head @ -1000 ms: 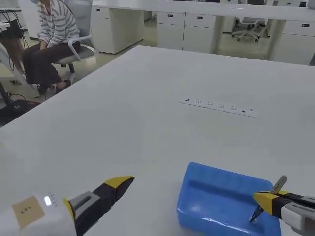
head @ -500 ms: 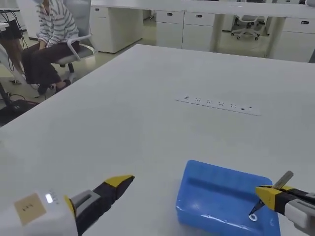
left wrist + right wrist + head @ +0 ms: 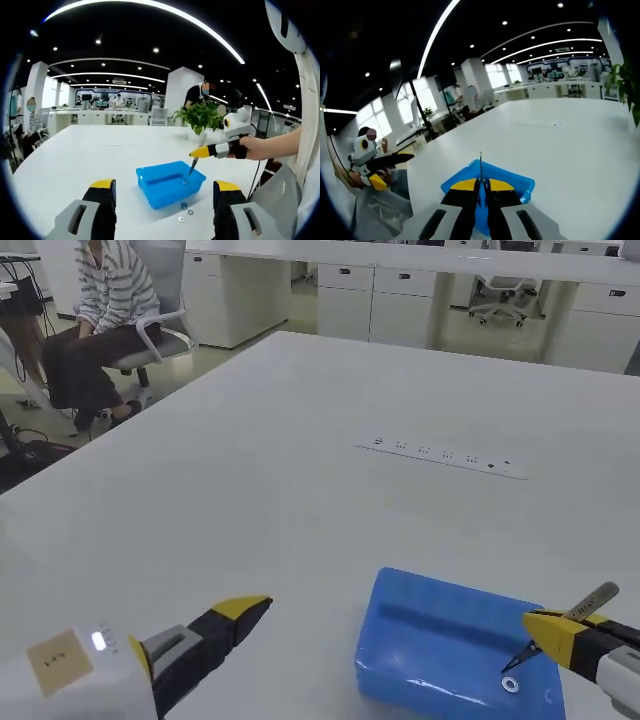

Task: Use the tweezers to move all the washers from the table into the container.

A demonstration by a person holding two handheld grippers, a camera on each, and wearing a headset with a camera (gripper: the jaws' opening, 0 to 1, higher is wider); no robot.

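Head view first: one washer lies flat on the floor of the blue container, near its front right corner. The tip of the tweezers hangs just above it; I cannot tell whether they touch. My left gripper view picks out a few loose washers on the white table, close together just in front of the container's near wall. My right gripper is clamped on the tweezers, jaws pressed together around them. The points aim down into the container and the handle end sticks up behind. My left gripper carries nothing. Its jaws are spread wide, and it hovers over the table to the left of the container, apart from it. Farther out on the table runs a strip of sockets. Beyond the table's far left corner a person in a striped top sits on a chair.
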